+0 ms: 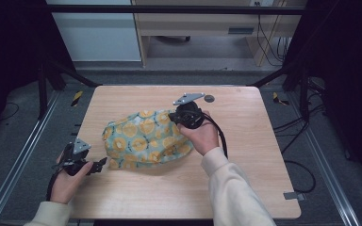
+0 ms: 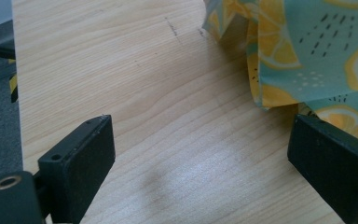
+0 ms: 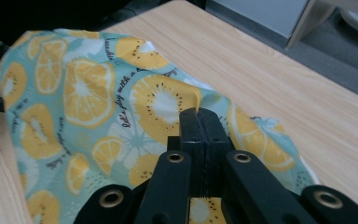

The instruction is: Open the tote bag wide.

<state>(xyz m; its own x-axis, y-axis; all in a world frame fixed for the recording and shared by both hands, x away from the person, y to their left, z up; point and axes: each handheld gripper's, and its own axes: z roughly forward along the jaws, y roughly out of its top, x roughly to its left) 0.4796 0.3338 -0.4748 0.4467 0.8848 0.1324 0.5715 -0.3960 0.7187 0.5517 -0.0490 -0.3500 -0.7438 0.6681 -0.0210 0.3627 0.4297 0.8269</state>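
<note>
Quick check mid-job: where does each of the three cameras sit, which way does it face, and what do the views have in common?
High view: above the person's side, facing forward and down on the table; both forearms, left gripper, right gripper.
Left gripper view: on the left gripper, jaws apart, facing bare wood and the cloth's edge.
Right gripper view: on the right gripper, jaws together on the cloth.
Shared: the lemon-print cloth and the wooden table.

The left tool [image 2: 200,158] stood wide open above the bare wooden counter [image 2: 135,93]. A lemon-print cloth [image 2: 307,51] lay at upper right, its edge just beside the right jaw.
</note>
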